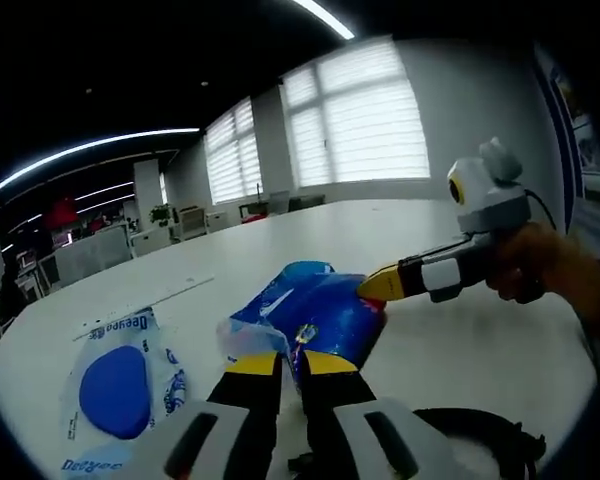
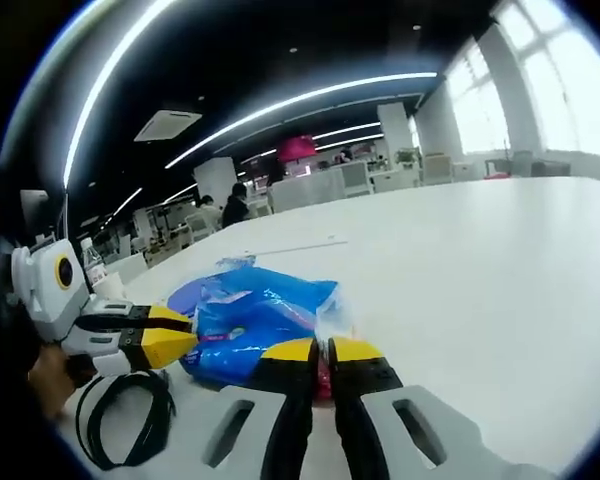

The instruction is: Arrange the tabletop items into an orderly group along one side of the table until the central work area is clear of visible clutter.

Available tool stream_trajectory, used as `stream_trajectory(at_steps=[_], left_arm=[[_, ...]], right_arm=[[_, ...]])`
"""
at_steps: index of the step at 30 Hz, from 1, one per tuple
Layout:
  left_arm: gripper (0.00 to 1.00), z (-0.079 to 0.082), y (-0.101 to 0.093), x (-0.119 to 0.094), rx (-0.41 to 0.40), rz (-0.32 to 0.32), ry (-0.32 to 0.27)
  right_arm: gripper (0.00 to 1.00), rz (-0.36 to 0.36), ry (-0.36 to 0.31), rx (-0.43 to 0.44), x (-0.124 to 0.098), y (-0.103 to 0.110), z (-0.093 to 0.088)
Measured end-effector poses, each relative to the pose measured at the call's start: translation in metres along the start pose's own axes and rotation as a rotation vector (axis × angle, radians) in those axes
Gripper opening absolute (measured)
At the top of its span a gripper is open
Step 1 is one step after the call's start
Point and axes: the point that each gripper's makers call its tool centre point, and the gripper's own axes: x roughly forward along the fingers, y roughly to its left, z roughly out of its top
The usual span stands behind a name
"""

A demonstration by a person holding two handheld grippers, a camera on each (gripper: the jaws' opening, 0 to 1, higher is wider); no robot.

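Note:
A crinkly blue plastic bag (image 1: 315, 305) lies on the white table (image 1: 460, 340), held from two sides. My left gripper (image 1: 292, 362) is shut on its near clear edge. The right gripper (image 1: 378, 286) comes in from the right, a hand around its handle, and its yellow tips pinch the bag's far side. In the right gripper view the blue bag (image 2: 250, 322) lies just ahead. My right gripper (image 2: 324, 352) is shut on its clear corner, and the left gripper (image 2: 170, 335) bites it from the left.
A white packet with a blue oval (image 1: 120, 388) lies left of the bag, a thin white strip (image 1: 145, 305) beyond it. A black cable loop (image 2: 125, 415) sits near the left gripper, also black cable (image 1: 485, 428). A bottle (image 2: 91, 262) stands at the left. Wide bare tabletop (image 2: 480, 270) stretches right.

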Motion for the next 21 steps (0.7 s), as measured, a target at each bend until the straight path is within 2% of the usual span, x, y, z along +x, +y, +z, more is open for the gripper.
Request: stream_trajectory(at_steps=[2, 6, 9, 15, 17, 18, 21], left_arm=[[0.07, 0.0, 0.001, -0.001, 0.0, 0.005, 0.003], [0.09, 0.0, 0.006, 0.0, -0.005, 0.008, 0.007], [0.11, 0.0, 0.007, 0.0, -0.031, -0.001, 0.0], [0.15, -0.001, 0.009, -0.003, -0.07, 0.0, 0.003], [0.16, 0.003, 0.012, -0.006, -0.063, 0.007, -0.01], [0.17, 0.008, 0.013, -0.008, -0.053, 0.011, -0.037], [0.19, 0.009, 0.019, -0.012, -0.059, 0.026, -0.04]], right_arm=[[0.04, -0.002, 0.001, -0.013, 0.0, 0.0, 0.0], [0.14, -0.02, 0.009, -0.024, -0.002, -0.003, -0.002], [0.16, -0.017, 0.005, -0.021, -0.004, -0.003, -0.003], [0.27, -0.021, -0.035, -0.037, -0.012, -0.004, 0.003], [0.31, -0.01, -0.051, -0.038, -0.016, -0.002, 0.006], [0.32, -0.008, -0.057, -0.042, -0.018, -0.001, 0.007], [0.35, -0.006, -0.068, -0.063, -0.022, 0.0, 0.009]])
